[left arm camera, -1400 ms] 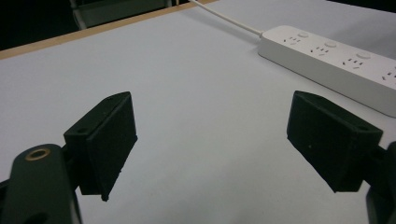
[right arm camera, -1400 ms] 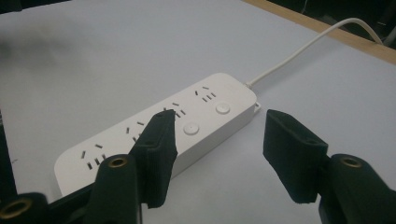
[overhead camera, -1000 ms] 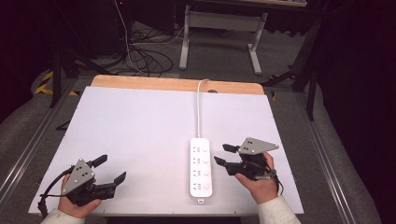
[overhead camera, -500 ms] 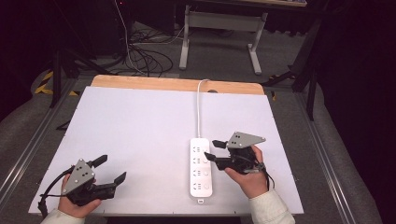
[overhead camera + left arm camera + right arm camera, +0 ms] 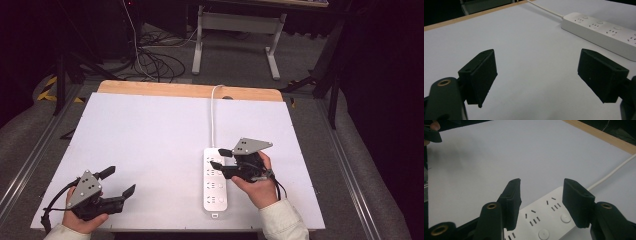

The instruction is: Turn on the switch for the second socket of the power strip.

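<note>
A flat white sheet (image 5: 150, 145) covers the light wooden tabletop (image 5: 150, 88). Beyond it, tangled black cables (image 5: 150, 60) lie on grey floor beside what seems a white metal stand (image 5: 235, 30).

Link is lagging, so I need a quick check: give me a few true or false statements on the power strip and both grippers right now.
1. The right gripper is over the power strip. True.
2. A plug sits in one of the strip's sockets. False: all visible sockets are empty.
3. The left gripper stands open with nothing between its jaws. True.
4. The strip's cable runs toward the person. False: it runs to the far wooden edge.
</note>
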Demonstrator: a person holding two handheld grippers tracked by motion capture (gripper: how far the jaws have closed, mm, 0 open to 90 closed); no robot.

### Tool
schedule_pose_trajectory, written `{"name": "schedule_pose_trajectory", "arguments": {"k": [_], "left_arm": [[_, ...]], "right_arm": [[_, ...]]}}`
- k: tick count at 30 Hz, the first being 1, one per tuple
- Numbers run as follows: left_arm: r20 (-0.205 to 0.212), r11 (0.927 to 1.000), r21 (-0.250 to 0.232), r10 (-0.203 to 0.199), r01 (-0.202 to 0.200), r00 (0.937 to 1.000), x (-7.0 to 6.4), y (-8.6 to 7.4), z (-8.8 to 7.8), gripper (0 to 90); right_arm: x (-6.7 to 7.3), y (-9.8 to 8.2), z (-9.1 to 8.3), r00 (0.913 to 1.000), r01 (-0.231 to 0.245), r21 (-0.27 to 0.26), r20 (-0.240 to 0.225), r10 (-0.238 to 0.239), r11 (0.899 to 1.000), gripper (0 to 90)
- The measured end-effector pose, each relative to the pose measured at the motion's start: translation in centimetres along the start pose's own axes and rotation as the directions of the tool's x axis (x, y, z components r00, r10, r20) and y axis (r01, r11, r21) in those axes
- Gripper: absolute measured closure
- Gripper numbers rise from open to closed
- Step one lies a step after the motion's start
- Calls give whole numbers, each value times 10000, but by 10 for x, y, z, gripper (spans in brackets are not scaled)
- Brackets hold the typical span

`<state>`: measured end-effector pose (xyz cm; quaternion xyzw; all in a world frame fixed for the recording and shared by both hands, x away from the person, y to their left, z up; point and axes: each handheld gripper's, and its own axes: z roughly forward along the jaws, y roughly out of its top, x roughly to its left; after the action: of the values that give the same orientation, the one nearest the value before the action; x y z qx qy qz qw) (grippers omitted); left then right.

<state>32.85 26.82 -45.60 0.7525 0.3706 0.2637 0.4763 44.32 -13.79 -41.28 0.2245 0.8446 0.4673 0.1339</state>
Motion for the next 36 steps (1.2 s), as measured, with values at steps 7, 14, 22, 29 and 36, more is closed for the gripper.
{"name": "schedule_pose_trajectory", "arguments": {"k": [7, 14, 22, 29, 36], "left_arm": [[0, 10000, -4, 16, -16, 10000, 0, 0, 0, 162], [-17, 10000, -35, 40, -40, 10000, 0, 0, 0, 161], [-16, 10000, -34, 42, -42, 10000, 0, 0, 0, 161], [-17, 10000, -18, 29, -30, 10000, 0, 0, 0, 161], [-8, 10000, 14, 22, -22, 10000, 0, 0, 0, 161]], "right_arm": [[-1, -1, 1, 9999, -92, 33, -38, 92, 10000, 511], [-5, -4, 1, 9983, -350, 275, -466, 362, 9990, 774], [-5, -6, 4, 9995, -306, 711, 37, 304, 9970, 900], [-3, -8, 12, 9995, -159, 1623, 283, 115, 9866, 900], [-5, -12, 18, 9986, -444, 2346, 389, 363, 9711, 900]]}}
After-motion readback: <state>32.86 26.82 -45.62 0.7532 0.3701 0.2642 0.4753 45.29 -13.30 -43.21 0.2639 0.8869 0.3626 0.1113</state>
